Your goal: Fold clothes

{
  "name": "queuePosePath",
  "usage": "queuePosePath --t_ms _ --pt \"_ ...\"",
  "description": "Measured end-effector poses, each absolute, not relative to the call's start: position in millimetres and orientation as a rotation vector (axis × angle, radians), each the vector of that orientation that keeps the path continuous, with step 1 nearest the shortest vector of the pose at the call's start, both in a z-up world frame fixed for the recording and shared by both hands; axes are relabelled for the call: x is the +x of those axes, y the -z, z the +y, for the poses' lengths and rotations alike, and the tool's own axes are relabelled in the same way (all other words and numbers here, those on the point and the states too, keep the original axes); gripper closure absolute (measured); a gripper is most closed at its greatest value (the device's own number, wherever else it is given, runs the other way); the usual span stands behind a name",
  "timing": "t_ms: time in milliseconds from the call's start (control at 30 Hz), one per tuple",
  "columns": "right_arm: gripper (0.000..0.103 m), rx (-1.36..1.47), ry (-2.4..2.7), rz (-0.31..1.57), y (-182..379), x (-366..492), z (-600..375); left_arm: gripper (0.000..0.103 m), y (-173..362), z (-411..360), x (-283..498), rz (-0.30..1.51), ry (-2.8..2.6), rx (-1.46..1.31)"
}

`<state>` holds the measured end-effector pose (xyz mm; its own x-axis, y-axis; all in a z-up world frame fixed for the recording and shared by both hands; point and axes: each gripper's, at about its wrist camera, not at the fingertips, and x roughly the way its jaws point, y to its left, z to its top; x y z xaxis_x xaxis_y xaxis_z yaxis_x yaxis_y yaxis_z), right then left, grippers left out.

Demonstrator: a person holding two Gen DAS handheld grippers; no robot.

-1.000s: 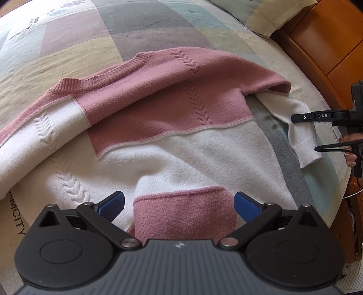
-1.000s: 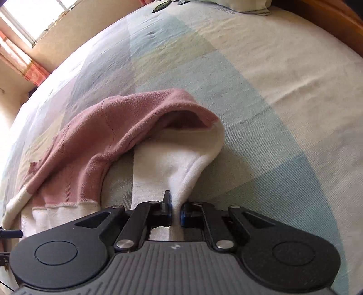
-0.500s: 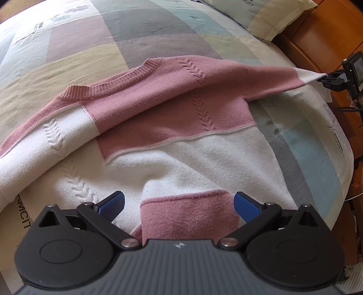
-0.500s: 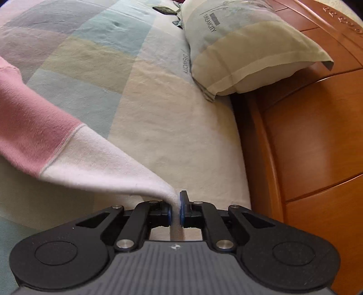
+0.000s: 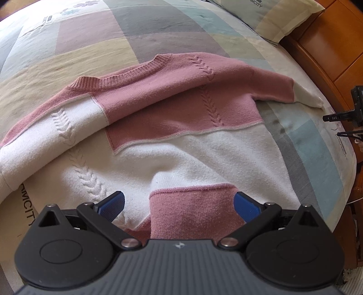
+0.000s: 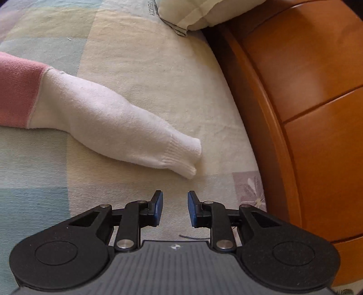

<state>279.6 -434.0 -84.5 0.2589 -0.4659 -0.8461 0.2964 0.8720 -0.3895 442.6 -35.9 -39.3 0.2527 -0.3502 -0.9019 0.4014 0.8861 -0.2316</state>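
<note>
Sweater (image 5: 181,127) — fuzzy pink-and-white knit — flat; left gripper (image 5: 179,202), right gripper (image 6: 174,204) both parted, empty.

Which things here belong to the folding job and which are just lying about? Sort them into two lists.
For the job:
- sweater, spread on the bed
- its sleeve, lying flat, released
- left claw, open over the hem
- right claw, open, just short of the cuff

Just there:
- bedspread
- pillow
- headboard
</note>
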Motion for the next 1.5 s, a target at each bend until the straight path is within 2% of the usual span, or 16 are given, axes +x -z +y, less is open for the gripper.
queuePosePath --t_ms 100,233,567,767,900,1067,1133,1267,1500 --pt "0.06 -0.113 0.448 1.215 85.9 273.9 -409.7 0.001 40.4 -36.7 442.4 1.213 0.51 0.044" --pt "0.039 -0.081 0.275 1.207 82.7 272.7 -353.1 0.001 45.6 -38.1 440.3 1.227 0.489 0.057" --pt "0.029 0.0 -0.157 1.16 74.6 269.7 -211.6 0.001 44.4 2.1 428.7 1.246 0.322 0.03" --pt "0.027 -0.142 -0.365 1.126 62.3 270.7 -137.6 0.001 44.6 52.9 418.1 1.259 0.123 -0.067" --pt "0.014 -0.239 -0.52 1.078 51.9 271.8 -83.3 0.001 41.9 80.9 407.9 1.243 0.032 -0.139" --pt "0.011 -0.368 -0.727 1.005 42.4 275.1 -8.9 0.001 36.5 103.9 392.1 1.218 -0.042 -0.159" --pt "0.006 -0.46 -0.797 0.975 41.2 276.0 25.0 0.001 33.5 114.6 386.1 1.201 -0.08 -0.177" --pt "0.004 -0.663 -0.89 0.947 48.8 274.7 82.2 0.001 31.8 134.5 372.8 1.187 -0.159 -0.237" --pt "0.004 -0.865 -0.928 1.013 72.8 257.4 69.7 0.001 35.3 136.9 355.3 1.184 -0.166 -0.288"
